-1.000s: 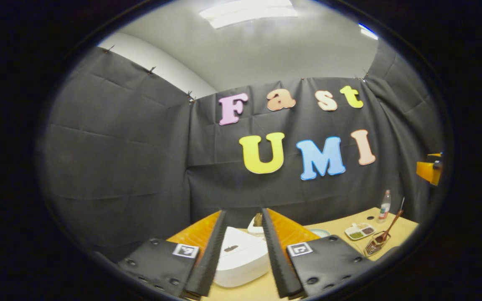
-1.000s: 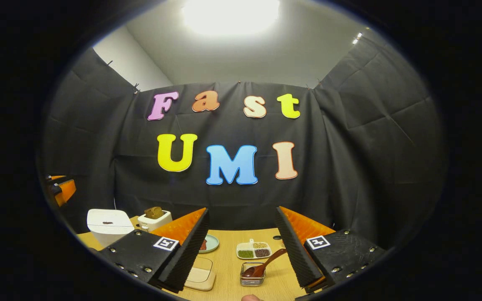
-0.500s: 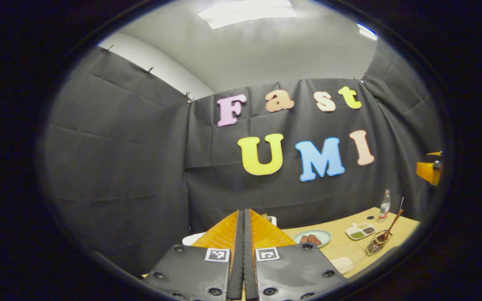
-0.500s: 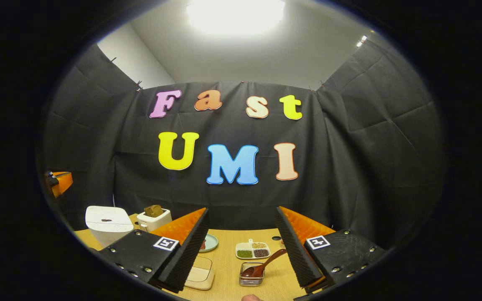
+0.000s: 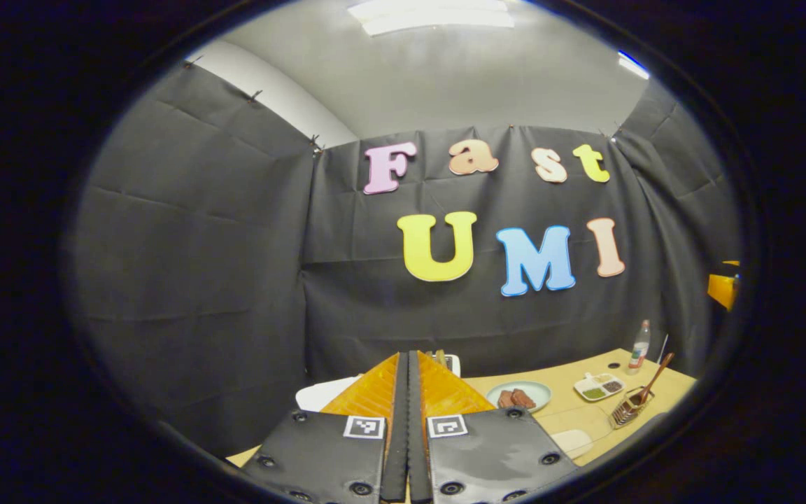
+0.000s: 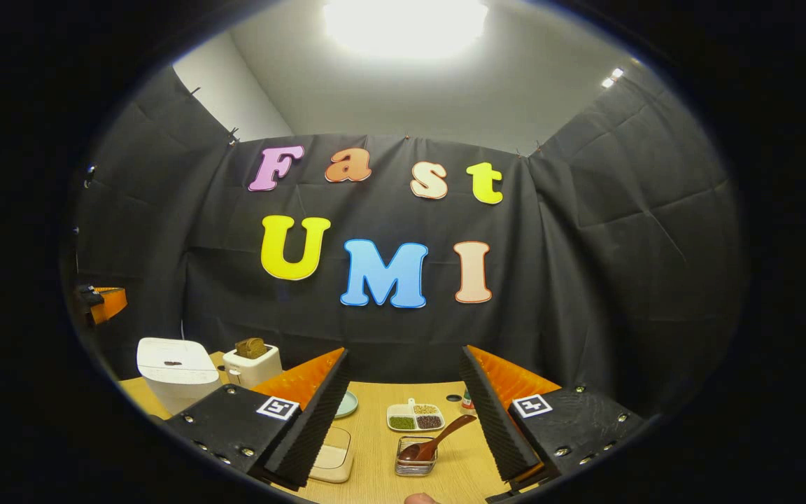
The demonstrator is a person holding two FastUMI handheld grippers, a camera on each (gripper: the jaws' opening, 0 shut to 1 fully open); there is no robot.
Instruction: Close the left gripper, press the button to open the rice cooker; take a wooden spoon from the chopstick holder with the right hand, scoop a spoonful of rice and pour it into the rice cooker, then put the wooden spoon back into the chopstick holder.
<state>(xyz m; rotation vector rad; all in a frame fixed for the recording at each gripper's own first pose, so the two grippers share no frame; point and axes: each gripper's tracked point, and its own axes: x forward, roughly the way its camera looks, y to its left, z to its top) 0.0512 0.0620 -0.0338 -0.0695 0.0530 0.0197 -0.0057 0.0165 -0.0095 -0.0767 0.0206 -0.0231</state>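
light: ceiling panel (image 6: 405, 24), glare | booth dim | focus sharp | edges fisheye-bent

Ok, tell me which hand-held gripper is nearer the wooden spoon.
Right. The right hand-held gripper is open with the wooden spoon just ahead between its fingers, in the holder. The left hand-held gripper, shut, sits over by the rice cooker, far across the table.

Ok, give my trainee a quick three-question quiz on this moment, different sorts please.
1. True or false: the left gripper is shut.
2. The spoon rests in: A) the holder B) the rice cooker C) the right gripper.
3. Fill in: the rice cooker's lid is ____.

Key: 1 true; 2 A; 3 closed.
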